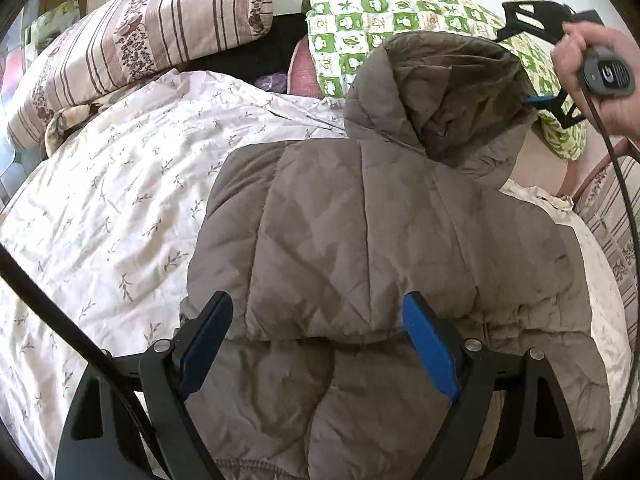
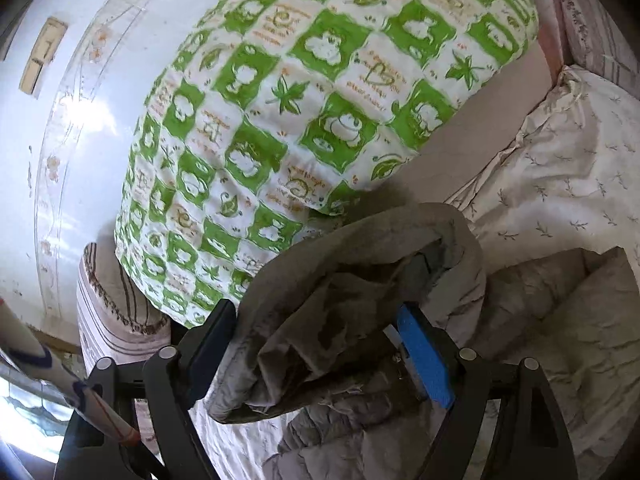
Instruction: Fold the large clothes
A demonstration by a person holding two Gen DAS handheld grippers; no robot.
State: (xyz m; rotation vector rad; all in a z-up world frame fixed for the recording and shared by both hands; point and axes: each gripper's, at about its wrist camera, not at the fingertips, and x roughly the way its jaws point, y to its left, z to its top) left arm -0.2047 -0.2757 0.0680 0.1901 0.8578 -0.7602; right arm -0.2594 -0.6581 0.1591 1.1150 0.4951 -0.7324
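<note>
A grey-brown quilted hooded jacket (image 1: 360,248) lies on the white leaf-print duvet (image 1: 100,208), sleeves folded over its body. My left gripper (image 1: 318,344) is open just above the jacket's lower half, one finger on each side of a folded sleeve end. My right gripper (image 2: 316,344) has the jacket's hood (image 2: 352,300) between its wide-apart fingers and lifts the hood's rim; in the left wrist view it (image 1: 538,80) sits at the hood (image 1: 448,92), held by a hand. Whether it pinches the fabric is hidden.
A green and white checked pillow (image 2: 304,92) lies just behind the hood against the white headboard (image 2: 80,120). A brown striped pillow (image 1: 132,44) lies at the far left. A black cable (image 1: 624,208) hangs from the right gripper.
</note>
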